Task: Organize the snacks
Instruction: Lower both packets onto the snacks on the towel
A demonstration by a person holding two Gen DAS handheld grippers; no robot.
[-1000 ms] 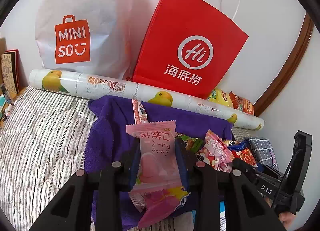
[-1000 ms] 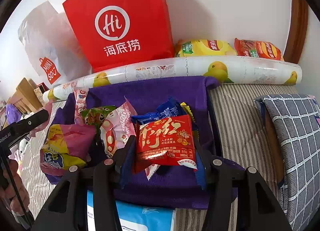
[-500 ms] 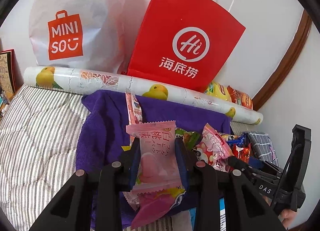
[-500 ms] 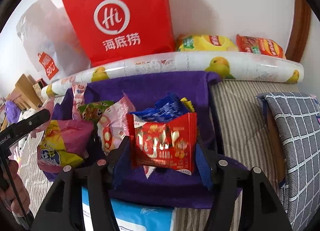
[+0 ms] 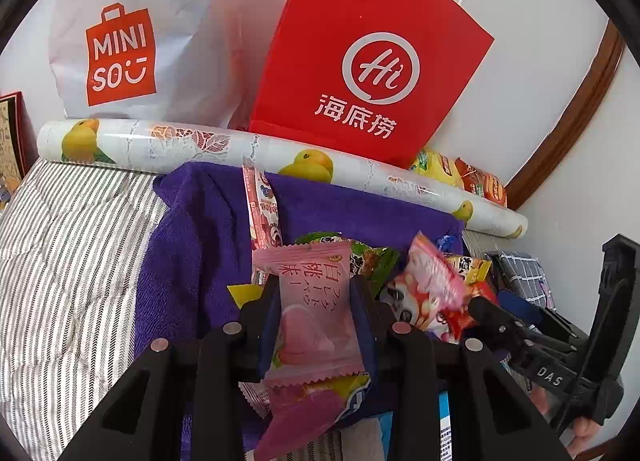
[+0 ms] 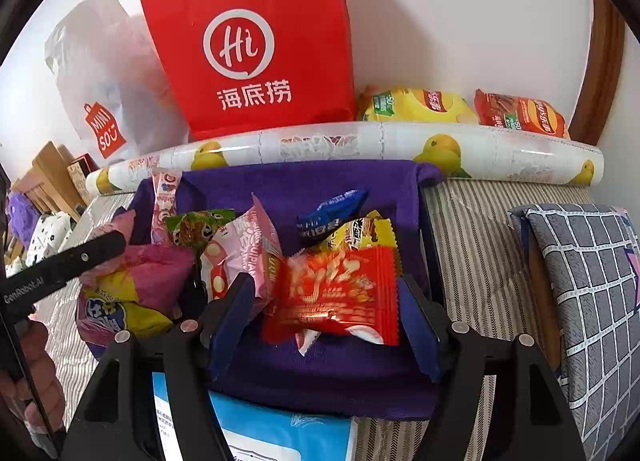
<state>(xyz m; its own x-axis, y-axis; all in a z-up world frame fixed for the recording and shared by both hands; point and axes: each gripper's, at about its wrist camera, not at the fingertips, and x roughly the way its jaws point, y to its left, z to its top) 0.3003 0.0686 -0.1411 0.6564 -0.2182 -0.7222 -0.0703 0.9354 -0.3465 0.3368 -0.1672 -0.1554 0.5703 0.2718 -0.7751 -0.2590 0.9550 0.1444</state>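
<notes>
My left gripper [image 5: 316, 313] is shut on a pink peach snack packet [image 5: 310, 301], held above the purple towel [image 5: 208, 245]. My right gripper [image 6: 330, 303] has its jaws wide around a red snack packet [image 6: 340, 293] that rests on the purple towel [image 6: 320, 365]; the pads are not touching it. A pile of snacks lies on the towel: a pink panda pack [image 6: 236, 257], a green pack [image 6: 192, 225], a blue pack [image 6: 328, 213], a yellow pack [image 6: 356, 233], a long pink strip [image 6: 164, 197] and a pink-yellow pack [image 6: 132, 293].
A red paper bag [image 5: 368, 73] and a white Miniso bag [image 5: 132, 41] lean on the wall behind a fruit-print roll [image 5: 240, 149]. Two chip bags [image 6: 416, 105] [image 6: 520, 113] lie behind the roll. A checked pillow [image 6: 592, 301] lies right. A blue-white pack [image 6: 280, 433] lies below the towel.
My right gripper has opened and let go of the red packet, which now rests on the towel. My left gripper still holds the pink packet, shifted slightly.
</notes>
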